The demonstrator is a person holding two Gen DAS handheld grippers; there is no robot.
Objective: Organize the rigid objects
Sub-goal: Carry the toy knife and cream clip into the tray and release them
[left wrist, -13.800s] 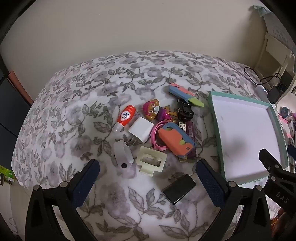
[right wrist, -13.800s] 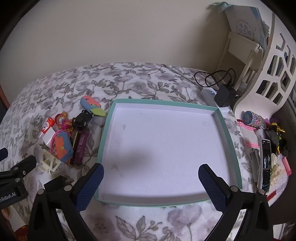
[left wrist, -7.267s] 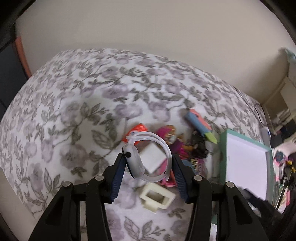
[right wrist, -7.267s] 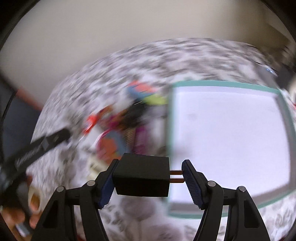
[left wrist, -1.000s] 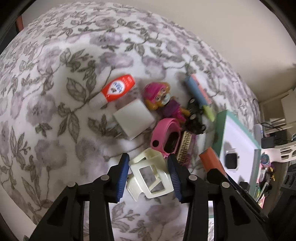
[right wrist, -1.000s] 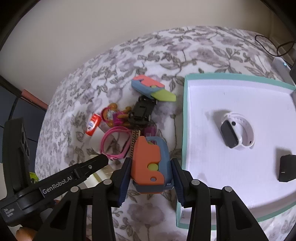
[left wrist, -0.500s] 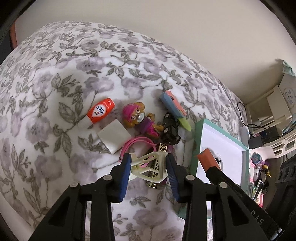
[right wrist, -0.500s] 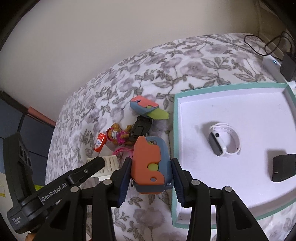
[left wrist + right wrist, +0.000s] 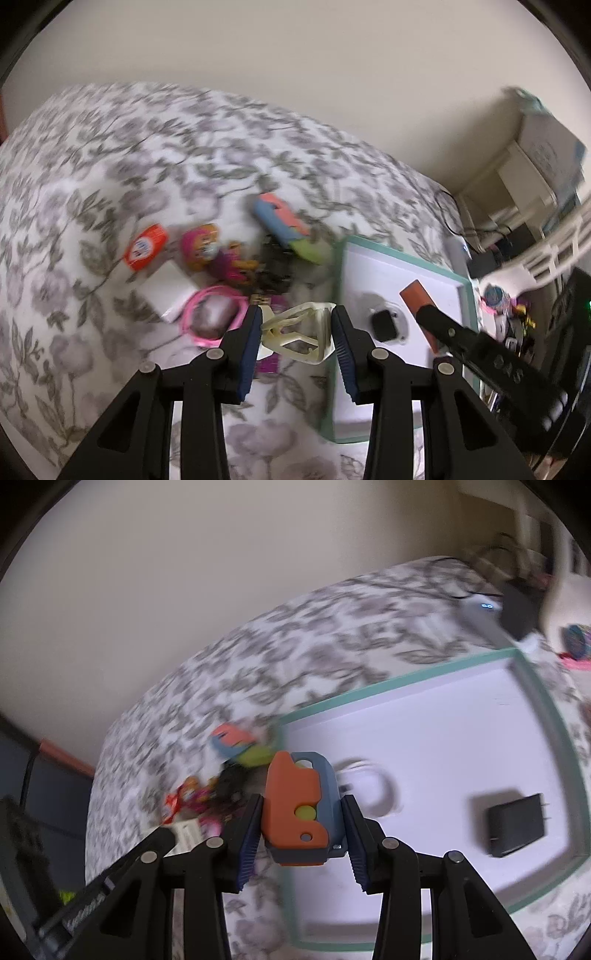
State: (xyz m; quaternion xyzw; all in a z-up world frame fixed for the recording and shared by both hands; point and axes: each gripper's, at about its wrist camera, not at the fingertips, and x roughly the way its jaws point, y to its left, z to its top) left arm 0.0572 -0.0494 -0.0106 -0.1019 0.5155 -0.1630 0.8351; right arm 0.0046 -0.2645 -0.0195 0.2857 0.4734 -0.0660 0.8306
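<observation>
Both my grippers hold toys above the flowered bed.
My left gripper (image 9: 297, 338), having just narrowed, clamps the cream frame (image 9: 300, 336) at lower centre; my right gripper (image 9: 301, 829) clamps the orange-and-blue toy (image 9: 297, 806) beside the tray (image 9: 417, 681).

watch (image 9: 373, 794) and charger (image 9: 517, 829) in tray (image 9: 406, 686)

Both fisheye views look steeply down along gripper fingers at a floral bedspread (image 9: 110, 177). The left wrist view puts the teal-rimmed tray (image 9: 402, 258) at right; the right wrist view centres it (image 9: 406, 679). The 2 views share tray and toy pile (image 9: 229, 254).
</observation>
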